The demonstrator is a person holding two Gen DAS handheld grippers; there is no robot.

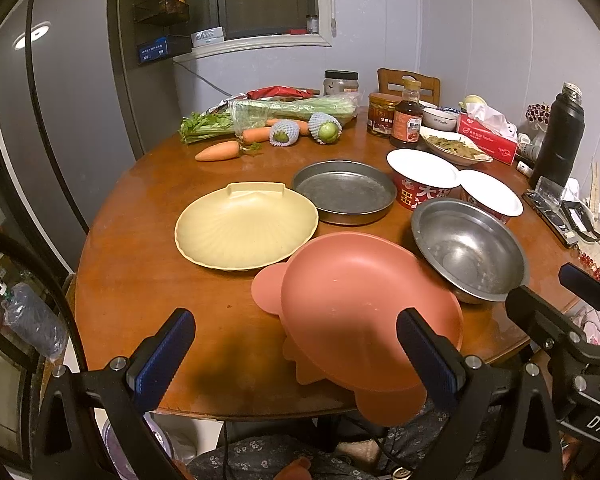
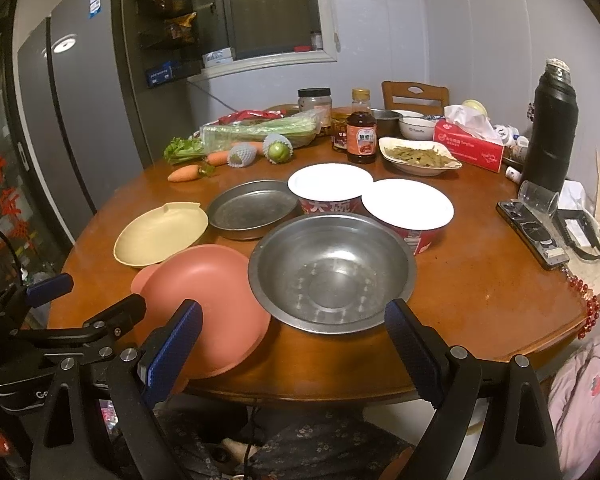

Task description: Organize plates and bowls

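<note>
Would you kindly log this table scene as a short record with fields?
surface: round wooden table
near edge: pink plate, overhanging the edge; steel bowl beside it
middle: cream shell plate, round metal tray, two lidded noodle cups
far side: carrots, celery, sauce bottle, tissue box
left gripper: open, empty
right gripper: open, empty

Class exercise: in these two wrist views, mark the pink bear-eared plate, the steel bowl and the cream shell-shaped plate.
pink bear-eared plate (image 1: 352,300): left wrist view, on its inner dish.
steel bowl (image 2: 332,276): right wrist view, on its inner floor.
cream shell-shaped plate (image 1: 244,228): left wrist view, on its ribbed centre.
</note>
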